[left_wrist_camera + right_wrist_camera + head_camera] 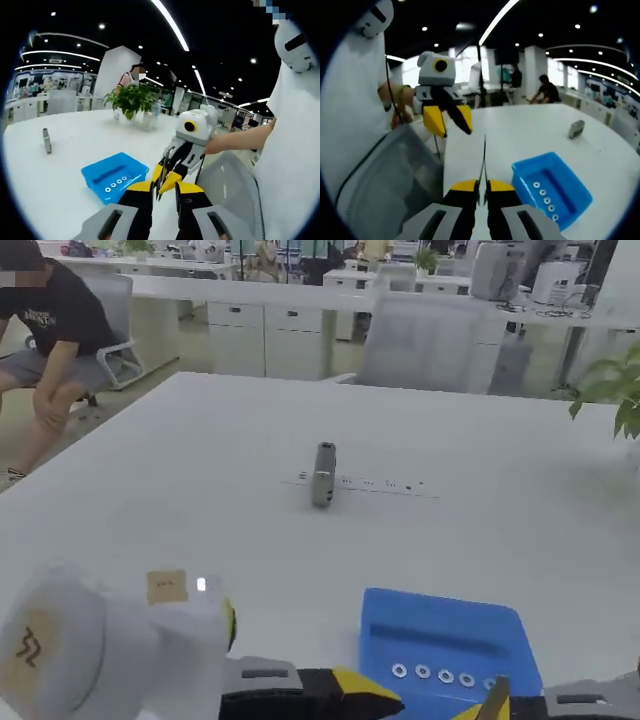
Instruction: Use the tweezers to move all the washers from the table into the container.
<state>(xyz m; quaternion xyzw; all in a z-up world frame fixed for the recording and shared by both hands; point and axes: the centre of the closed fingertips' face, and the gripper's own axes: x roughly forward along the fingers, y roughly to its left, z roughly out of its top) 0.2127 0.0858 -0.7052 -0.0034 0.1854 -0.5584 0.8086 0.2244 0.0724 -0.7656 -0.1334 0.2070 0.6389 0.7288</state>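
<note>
Five washers (445, 676) lie in a row on the floor of the blue tray (440, 620), which sits on the white counter (200, 490). The row runs along the tray's long side. In the head view the frame cuts off the tray's near side, and the last washer is half lost behind a tan sliver I cannot identify.

The tweezers (484, 160) are gripped by the right claw (484, 188), whose jaws are together on them. They read only as a thin dark line. Their long axis runs straight out along the jaws, with the tips pointing away toward the left claw (455, 131), beside the tray and not touching it. The left claw's jaws stand apart with nothing between them.

In the head view the left gripper's white body carries an orange sticker (166, 586) and a zigzag mark, both too blurred to read. Further out a grey block (323, 474) stands mid-counter on a line of small marks too faint to make out.
</note>
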